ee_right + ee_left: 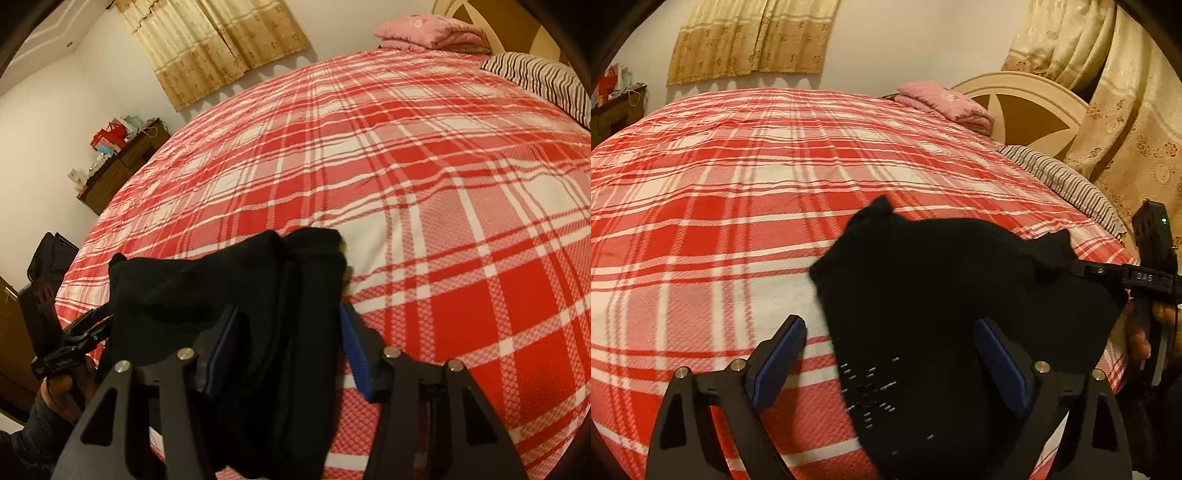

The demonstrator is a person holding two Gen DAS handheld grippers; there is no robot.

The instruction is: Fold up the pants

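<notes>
Black pants [960, 295] lie bunched on the near edge of a bed covered by a red-and-white plaid bedspread [738, 184]. In the left wrist view, the left gripper [890, 362] stands wide open; its left finger is over bare bedspread, its right finger over the dark cloth, and nothing is pinched between the blue pads [779, 358]. In the right wrist view, the right gripper [291, 354] is about half open, with a folded ridge of the pants between its fingers; the left pad lies against the cloth, but whether both pads press on it cannot be told. The right gripper also shows at the right edge of the left view, at the pants' far corner. A pink folded blanket [428, 33] and a striped pillow [543, 81] lie near the headboard [1027, 107], well apart from the pants. Curtains [210, 48] hang on the wall behind.
</notes>
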